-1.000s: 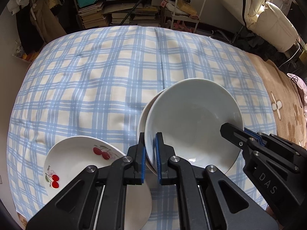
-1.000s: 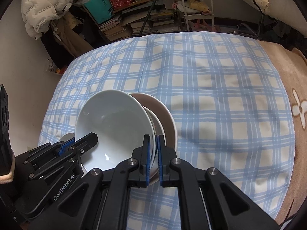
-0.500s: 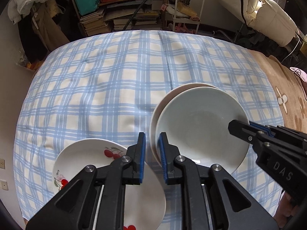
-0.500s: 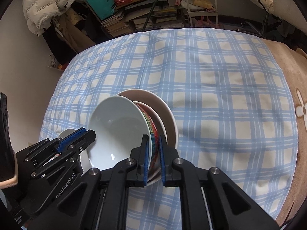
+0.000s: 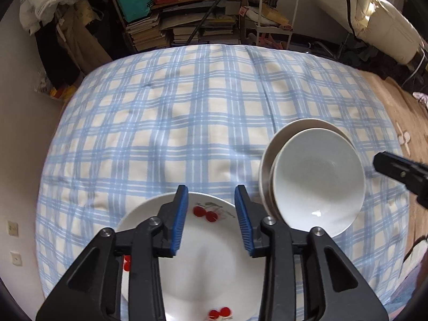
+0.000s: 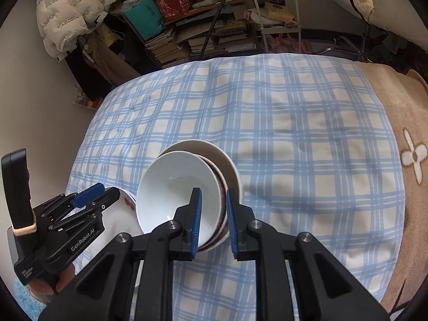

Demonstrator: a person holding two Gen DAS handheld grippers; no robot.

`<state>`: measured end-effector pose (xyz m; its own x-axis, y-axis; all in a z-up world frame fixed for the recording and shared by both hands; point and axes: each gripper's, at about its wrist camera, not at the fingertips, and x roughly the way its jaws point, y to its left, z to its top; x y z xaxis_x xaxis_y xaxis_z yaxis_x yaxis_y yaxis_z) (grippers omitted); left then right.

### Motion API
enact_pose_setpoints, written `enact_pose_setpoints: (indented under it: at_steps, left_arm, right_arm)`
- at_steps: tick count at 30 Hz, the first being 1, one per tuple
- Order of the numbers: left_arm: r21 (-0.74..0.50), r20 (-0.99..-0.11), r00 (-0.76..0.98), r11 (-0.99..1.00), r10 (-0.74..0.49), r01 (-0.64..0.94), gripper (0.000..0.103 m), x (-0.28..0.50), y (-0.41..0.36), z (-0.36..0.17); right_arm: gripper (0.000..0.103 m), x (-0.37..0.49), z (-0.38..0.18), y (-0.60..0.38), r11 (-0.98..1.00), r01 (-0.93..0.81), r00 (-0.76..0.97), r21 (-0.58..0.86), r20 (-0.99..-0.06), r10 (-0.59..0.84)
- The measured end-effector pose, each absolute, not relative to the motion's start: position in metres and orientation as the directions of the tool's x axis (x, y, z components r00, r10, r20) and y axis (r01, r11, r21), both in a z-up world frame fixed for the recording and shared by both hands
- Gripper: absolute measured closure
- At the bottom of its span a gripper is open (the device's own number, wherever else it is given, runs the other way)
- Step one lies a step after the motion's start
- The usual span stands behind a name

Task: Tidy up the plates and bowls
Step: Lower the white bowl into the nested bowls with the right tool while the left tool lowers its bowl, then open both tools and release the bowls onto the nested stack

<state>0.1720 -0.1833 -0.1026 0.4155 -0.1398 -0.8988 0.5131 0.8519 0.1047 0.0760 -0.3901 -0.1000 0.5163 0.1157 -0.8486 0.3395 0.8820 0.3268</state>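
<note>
- White bowl [image 6: 178,190]: topmost of a small nested stack on the blue-checked cloth [image 6: 294,139], at the near part of the cloth, left of centre in the right wrist view. Inside plain and glossy, tilted slightly toward the near left.
- Patterned bowl [image 6: 220,184]: under the white bowl; only a reddish band of its rim shows on the right side.
- Beige bowl [image 6: 230,165]: lowest and widest of the stack, its rim showing behind and to the right of the others.
- Cherry plate [image 5: 208,256]: flat on the cloth just left of the stack, white with red cherry sprigs near its rim; whether it touches the stack cannot be told.
- Right gripper [image 6: 213,223]: blue-padded jaws have just been opening. The near rims of the stacked bowls lie between them, the pads not pressing on them.
- Left gripper [image 5: 212,222]: jaws have just been opening, now apart with nothing between them, hovering above the cherry plate, beside the stack's left side.
- Hand [image 6: 61,281]: partly visible under the left gripper's body at the near left.
- Brown blanket [image 6: 406,139]: with a white flower motif, covers the right side beyond the cloth.
- Shelves [image 6: 203,26]: cluttered with stacked books, bags and a white jacket, along the far wall.
</note>
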Motion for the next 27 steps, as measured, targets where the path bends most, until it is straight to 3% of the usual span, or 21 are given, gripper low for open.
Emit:
enact_pose_setpoints:
  at_steps: [2,3,5,9,11,13,27]
  left_arm:
    - [0.141,-0.886,0.447,0.845,-0.125,0.516,0.051,0.173,-0.181,-0.101]
    - [0.140,-0.881,0.455,0.848,-0.128,0.511,0.044,0.174,-0.179,-0.099]
    - [0.111,-0.878,0.455,0.858,-0.151,0.501,0.039,0.178,-0.173,-0.099]
    - [0.106,-0.882,0.447,0.861,-0.149,0.497,0.018,0.188,-0.171,-0.104]
    - [0.124,-0.879,0.457,0.864,-0.133,0.489,0.016,0.192,-0.169,-0.107]
    - [0.123,-0.881,0.455,0.867,-0.128,0.482,0.015,0.198,-0.168,-0.111]
    - [0.028,-0.923,0.344,0.858,-0.175,0.512,0.014,0.219,-0.181,-0.133]
  right_arm:
    - [0.053,0.073,-0.098,-0.394,0.884,0.346,0.515,0.315,-0.851,0.101]
    - [0.048,0.071,-0.097,-0.396,0.886,0.350,0.514,0.304,-0.853,0.089]
    - [0.034,0.069,-0.099,-0.399,0.892,0.357,0.499,0.276,-0.864,0.068]
    - [0.016,0.069,-0.107,-0.408,0.887,0.390,0.470,0.246,-0.882,0.038]
    - [0.005,0.069,-0.111,-0.412,0.880,0.408,0.462,0.244,-0.886,0.031]
    - [0.000,0.070,-0.114,-0.415,0.880,0.415,0.452,0.233,-0.892,0.023]
    - [0.000,0.079,-0.132,-0.424,0.874,0.458,0.398,0.166,-0.917,-0.034]
